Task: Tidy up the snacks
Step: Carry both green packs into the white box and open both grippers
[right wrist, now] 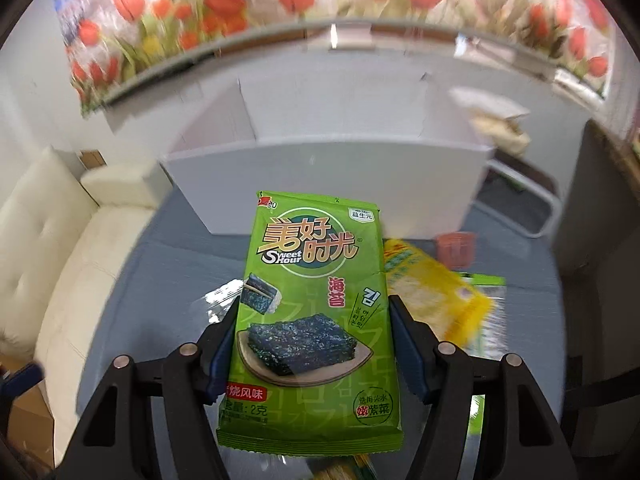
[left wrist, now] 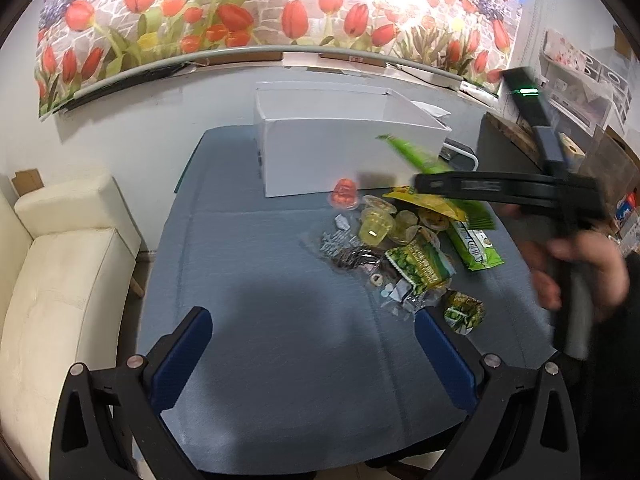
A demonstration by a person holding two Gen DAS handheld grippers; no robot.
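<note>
My right gripper (right wrist: 312,320) is shut on a green seaweed snack packet (right wrist: 312,312) and holds it above the blue table, in front of the white box (right wrist: 328,176). In the left wrist view the right gripper (left wrist: 424,182) shows blurred with the green packet (left wrist: 416,156) near the white box (left wrist: 340,152). My left gripper (left wrist: 312,328) is open and empty, low over the table near its front. A pile of snacks (left wrist: 400,240) lies at the middle right: jelly cups, green packets, a yellow bag and clear wrappers.
A cream sofa (left wrist: 60,280) stands left of the blue table (left wrist: 260,320). A tulip wall picture (left wrist: 260,8) is behind. A dark cabinet with shelves (left wrist: 560,128) stands at the right. A yellow bag (right wrist: 436,292) lies under the right gripper.
</note>
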